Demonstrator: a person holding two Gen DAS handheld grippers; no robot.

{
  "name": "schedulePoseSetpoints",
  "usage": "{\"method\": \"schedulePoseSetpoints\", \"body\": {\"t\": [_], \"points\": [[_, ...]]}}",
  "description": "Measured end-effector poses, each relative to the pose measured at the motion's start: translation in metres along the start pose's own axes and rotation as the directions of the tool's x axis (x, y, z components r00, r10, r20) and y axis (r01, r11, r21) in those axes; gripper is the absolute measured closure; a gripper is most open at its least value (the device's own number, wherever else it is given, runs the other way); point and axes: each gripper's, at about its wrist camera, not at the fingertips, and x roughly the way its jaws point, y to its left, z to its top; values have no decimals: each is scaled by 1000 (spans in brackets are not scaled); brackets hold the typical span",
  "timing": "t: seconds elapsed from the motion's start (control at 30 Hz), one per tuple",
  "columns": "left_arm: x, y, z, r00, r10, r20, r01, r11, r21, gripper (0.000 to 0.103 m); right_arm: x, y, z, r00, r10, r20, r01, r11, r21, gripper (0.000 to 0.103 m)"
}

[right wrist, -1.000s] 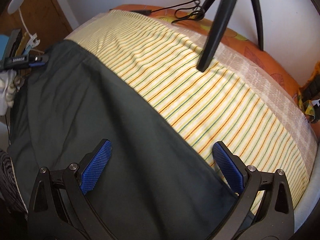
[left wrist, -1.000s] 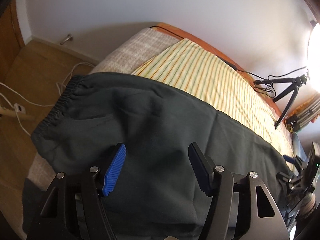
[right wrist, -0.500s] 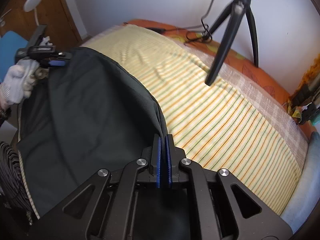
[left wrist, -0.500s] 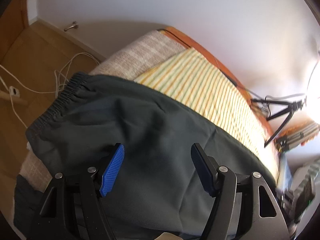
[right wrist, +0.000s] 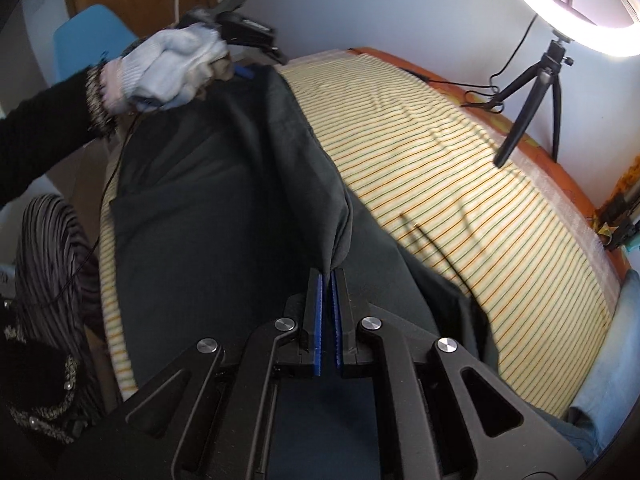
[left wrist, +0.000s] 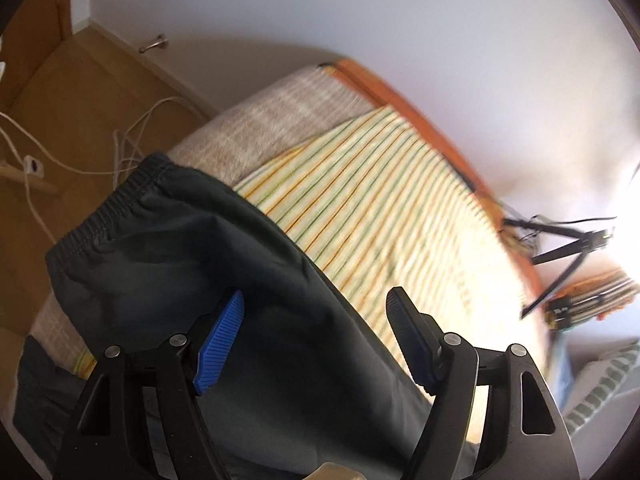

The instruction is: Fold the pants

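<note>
Dark green pants (left wrist: 192, 264) lie on a striped yellow sheet (left wrist: 384, 200) on the bed, elastic waistband (left wrist: 116, 204) at the left end. My left gripper (left wrist: 316, 320) is open, hovering above the pants near the waist, holding nothing. My right gripper (right wrist: 327, 276) is shut on a lifted fold of the pants (right wrist: 312, 184) at their far edge, raised off the sheet (right wrist: 460, 184). The left gripper (right wrist: 244, 28), in a white-gloved hand (right wrist: 168, 68), shows at the far end in the right wrist view.
A black tripod (right wrist: 532, 92) with a ring light (right wrist: 568, 4) stands on the bed's far side. It also shows in the left wrist view (left wrist: 568, 256). White cables (left wrist: 80, 160) lie on the wooden floor. A blue chair (right wrist: 88, 44) stands by the door.
My right gripper closed on the pants' far edge and has lifted it, raising a fold. My left gripper rose and tilted up, still open.
</note>
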Motion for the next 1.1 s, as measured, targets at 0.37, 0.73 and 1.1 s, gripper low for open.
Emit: {"method": "schedulePoseSetpoints", "body": {"t": [0.37, 0.73, 1.1], "points": [[0, 14, -23, 989, 83, 120, -81, 996, -22, 93, -16, 7, -6, 998, -45, 36, 45, 999, 9, 98], [-64, 43, -40, 978, -29, 208, 32, 999, -11, 97, -43, 23, -10, 994, -84, 75, 87, 996, -30, 100], [-67, 33, -52, 983, -70, 172, 66, 997, 29, 97, 24, 3, 33, 997, -60, 41, 63, 997, -55, 18]]}}
